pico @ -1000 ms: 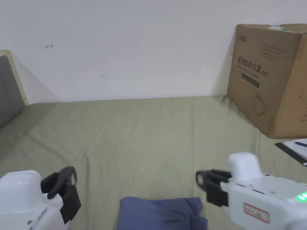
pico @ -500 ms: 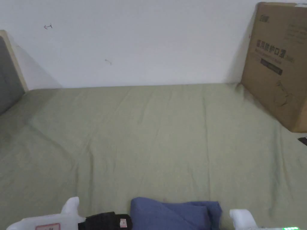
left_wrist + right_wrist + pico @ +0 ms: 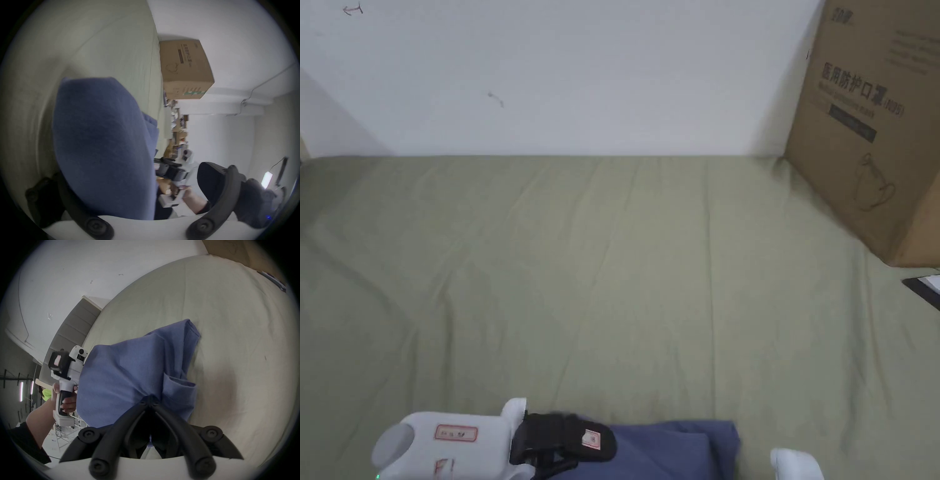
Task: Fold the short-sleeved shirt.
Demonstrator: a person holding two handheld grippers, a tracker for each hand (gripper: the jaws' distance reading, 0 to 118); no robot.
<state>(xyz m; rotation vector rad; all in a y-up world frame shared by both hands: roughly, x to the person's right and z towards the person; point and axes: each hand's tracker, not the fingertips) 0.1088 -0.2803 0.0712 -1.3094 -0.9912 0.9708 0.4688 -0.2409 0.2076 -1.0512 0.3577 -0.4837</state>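
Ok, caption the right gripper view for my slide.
Right gripper shut on blue shirt above green sheet.

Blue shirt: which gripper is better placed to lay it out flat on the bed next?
Probably the right gripper: its jaws are shut on the blue shirt with open bed sheet beyond. The left gripper sits at the shirt's edge, its grip hidden by cloth.

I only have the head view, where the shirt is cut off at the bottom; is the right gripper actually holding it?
Observer: Yes, the right gripper has its fingers closed on a bunch of the blue cotton short-sleeved shirt.
Operator: And the left one?
Observer: The left gripper has its fingers wide apart, with the shirt draped between them, unpinched.
Operator: Is the shirt fully lifted?
Observer: Its far end seems to rest on the olive-green bedsheet.
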